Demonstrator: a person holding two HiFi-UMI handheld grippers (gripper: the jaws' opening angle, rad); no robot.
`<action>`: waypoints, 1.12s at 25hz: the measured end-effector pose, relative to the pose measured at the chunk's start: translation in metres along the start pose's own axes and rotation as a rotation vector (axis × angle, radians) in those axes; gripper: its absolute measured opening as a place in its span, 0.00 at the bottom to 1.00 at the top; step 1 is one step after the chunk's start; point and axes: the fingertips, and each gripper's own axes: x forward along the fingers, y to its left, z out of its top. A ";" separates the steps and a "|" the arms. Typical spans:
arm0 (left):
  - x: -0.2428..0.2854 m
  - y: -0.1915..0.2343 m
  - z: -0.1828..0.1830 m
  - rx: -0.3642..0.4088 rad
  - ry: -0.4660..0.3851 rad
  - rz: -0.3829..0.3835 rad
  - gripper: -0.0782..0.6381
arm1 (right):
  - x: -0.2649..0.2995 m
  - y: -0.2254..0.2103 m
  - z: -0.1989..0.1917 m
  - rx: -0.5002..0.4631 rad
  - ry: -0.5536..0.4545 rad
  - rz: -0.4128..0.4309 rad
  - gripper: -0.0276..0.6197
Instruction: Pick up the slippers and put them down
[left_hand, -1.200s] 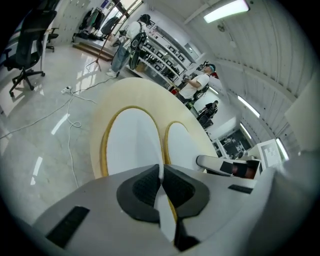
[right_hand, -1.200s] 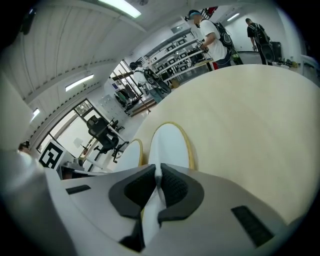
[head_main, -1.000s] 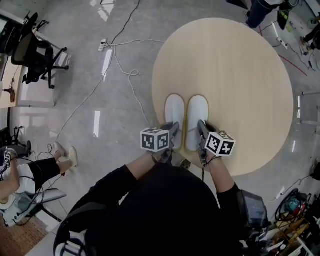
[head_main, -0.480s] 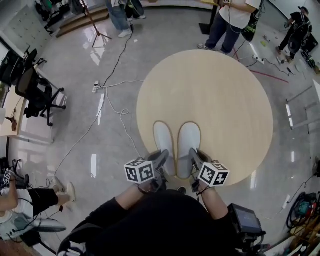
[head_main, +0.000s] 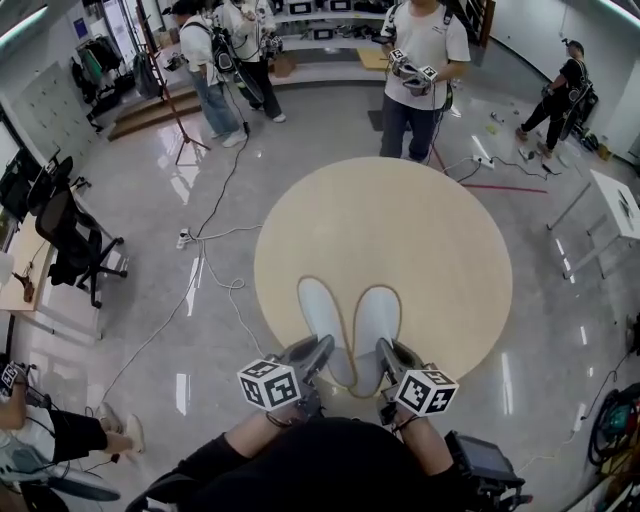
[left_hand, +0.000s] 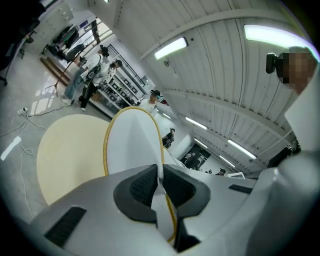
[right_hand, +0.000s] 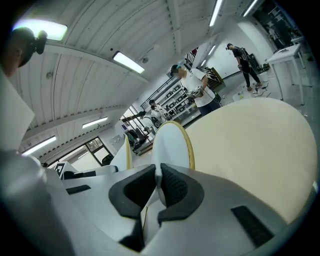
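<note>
Two white slippers with tan sole edges hang over the near part of the round beige table (head_main: 430, 230), each gripped at the heel. My left gripper (head_main: 318, 352) is shut on the left slipper (head_main: 322, 310), and my right gripper (head_main: 388, 358) is shut on the right slipper (head_main: 378, 318). In the left gripper view the black pads (left_hand: 142, 186) pinch the thin heel edge, and the left slipper (left_hand: 131, 142) stretches out ahead above the table (left_hand: 65, 150). The right gripper view shows the same kind of grip (right_hand: 158, 182) on the right slipper (right_hand: 172, 142), with the table (right_hand: 250, 145) beyond it.
Several people stand past the table's far side (head_main: 420, 60). To the left are a black office chair (head_main: 55, 235), a tripod (head_main: 175, 110) and cables (head_main: 215, 270) across the glossy floor. A white table (head_main: 620, 205) stands at the right. Someone's legs (head_main: 80, 430) show at bottom left.
Both grippers have risen with the slippers, lifting them off the tabletop. The slippers' toes have spread apart slightly. The head view has tilted up and takes in more of the room.
</note>
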 end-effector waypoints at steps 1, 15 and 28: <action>0.000 -0.009 -0.003 0.004 -0.008 -0.009 0.15 | -0.010 -0.001 0.002 -0.003 -0.013 0.000 0.09; 0.003 -0.075 -0.080 0.021 0.045 -0.045 0.15 | -0.131 -0.024 0.005 -0.002 -0.162 -0.039 0.09; 0.074 -0.084 -0.080 0.008 0.176 -0.168 0.15 | -0.146 -0.078 0.036 0.074 -0.253 -0.202 0.09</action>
